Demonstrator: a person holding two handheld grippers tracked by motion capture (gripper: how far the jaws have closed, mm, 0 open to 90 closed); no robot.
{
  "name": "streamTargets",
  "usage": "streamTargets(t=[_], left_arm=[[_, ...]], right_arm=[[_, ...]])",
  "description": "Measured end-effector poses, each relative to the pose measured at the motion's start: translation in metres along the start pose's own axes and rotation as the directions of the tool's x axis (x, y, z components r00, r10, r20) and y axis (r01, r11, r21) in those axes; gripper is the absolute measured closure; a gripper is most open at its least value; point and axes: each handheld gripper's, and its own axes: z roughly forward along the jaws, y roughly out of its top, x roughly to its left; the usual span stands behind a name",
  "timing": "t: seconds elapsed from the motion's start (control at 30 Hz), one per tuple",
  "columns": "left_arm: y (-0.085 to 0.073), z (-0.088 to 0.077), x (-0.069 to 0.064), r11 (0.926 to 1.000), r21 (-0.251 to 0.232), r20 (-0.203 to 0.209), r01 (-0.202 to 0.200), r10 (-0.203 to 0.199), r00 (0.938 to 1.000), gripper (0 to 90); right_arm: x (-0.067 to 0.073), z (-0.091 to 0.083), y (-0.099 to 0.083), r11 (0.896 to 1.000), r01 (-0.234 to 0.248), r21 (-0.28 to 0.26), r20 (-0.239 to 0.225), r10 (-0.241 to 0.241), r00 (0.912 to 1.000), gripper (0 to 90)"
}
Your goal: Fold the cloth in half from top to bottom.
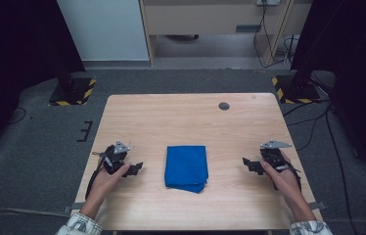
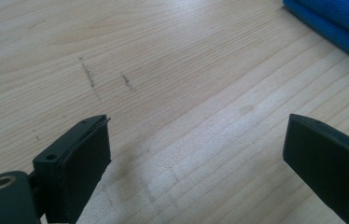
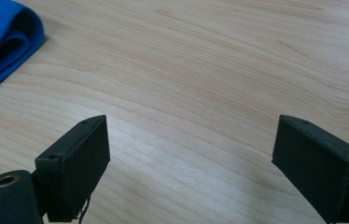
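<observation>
Both tongs gape wide and empty: left gripper (image 1: 134,169) and right gripper (image 1: 250,164) flank the folded blue towel (image 1: 186,167), seemingly poised to grasp it.

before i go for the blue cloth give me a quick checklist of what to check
1. Left gripper open, nothing between its jaws: ok.
2. Right gripper open, nothing between its jaws: ok.
3. Blue cloth lies folded on the table, between the two grippers: ok.
4. Neither gripper touches the cloth yet: ok.
5. Bare wood between each gripper and the cloth: ok.
6. How many layers the fold has: cannot tell.
</observation>
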Motion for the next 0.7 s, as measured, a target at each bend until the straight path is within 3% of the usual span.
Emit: streamTargets(t=[0.3, 0.53, 0.7], left_arm=[[-0.003, 0.006, 0.013, 0.9982, -0.010, -0.053, 0.060, -0.060, 0.9968, 6.8], [-0.006, 0.013, 0.014, 0.9968, -0.005, -0.045, 0.080, -0.080, 0.9957, 5.3], [-0.007, 0.015, 0.014, 0.9965, -0.021, -0.044, 0.080, -0.081, 0.9957, 2.9]], right_arm=[[-0.019, 0.005, -0.002, 0.996, -0.083, -0.029, 0.072, 0.085, 0.9937, 10.2], [-0.028, 0.013, -0.003, 0.989, -0.139, -0.043, 0.135, 0.144, 0.9803, 8.7], [-0.029, 0.020, -0.003, 0.990, -0.141, -0.016, 0.157, 0.142, 0.9774, 7.8]])
